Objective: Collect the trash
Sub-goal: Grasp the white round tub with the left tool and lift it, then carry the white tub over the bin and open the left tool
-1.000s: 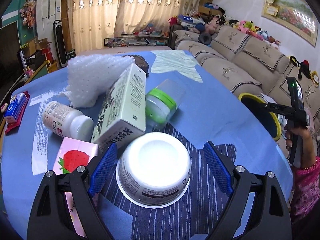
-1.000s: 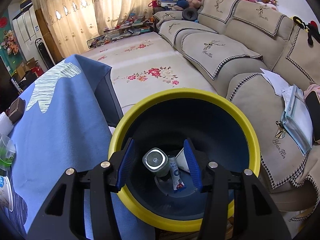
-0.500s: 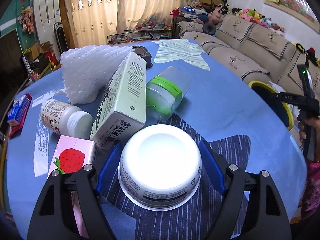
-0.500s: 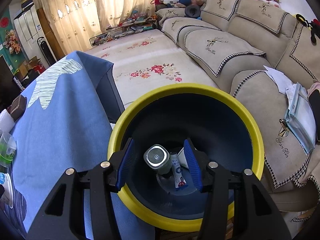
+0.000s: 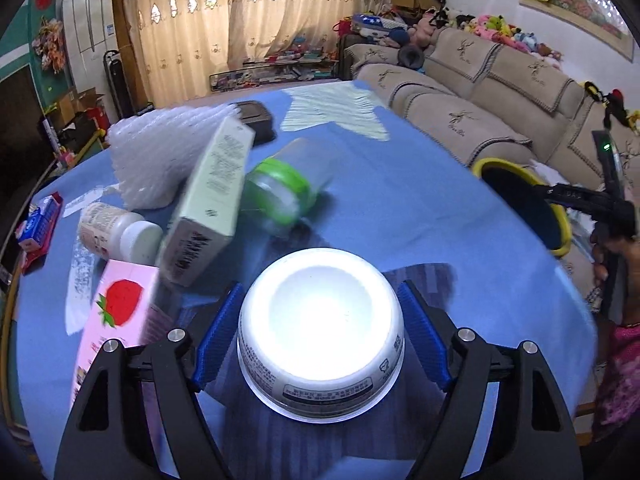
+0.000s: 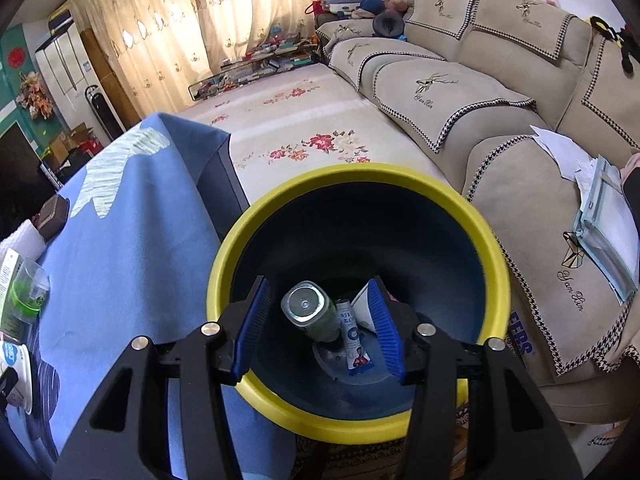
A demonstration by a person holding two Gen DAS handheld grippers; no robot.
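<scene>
Blue cloth covers the counter (image 5: 400, 208), whose far clutter is motion-blurred: a tilted green carton (image 5: 212, 196) and a green-lidded jar (image 5: 284, 192) lying on its side. Upside down near the front edge sits a white bowl (image 5: 320, 332), its base facing up, gripped by the just-closed left hand-held gripper (image 5: 320, 340). Off the counter's right edge, the half-open, empty right hand-held gripper (image 6: 316, 328) hangs over the yellow-rimmed bin (image 6: 360, 428), partly hiding the bottle (image 6: 312, 312) inside.

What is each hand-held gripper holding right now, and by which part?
Left hand-held gripper: upside-down white plastic bowl, gripped across its side walls. Right hand-held gripper: nothing, open above the yellow-rimmed bin.
</scene>
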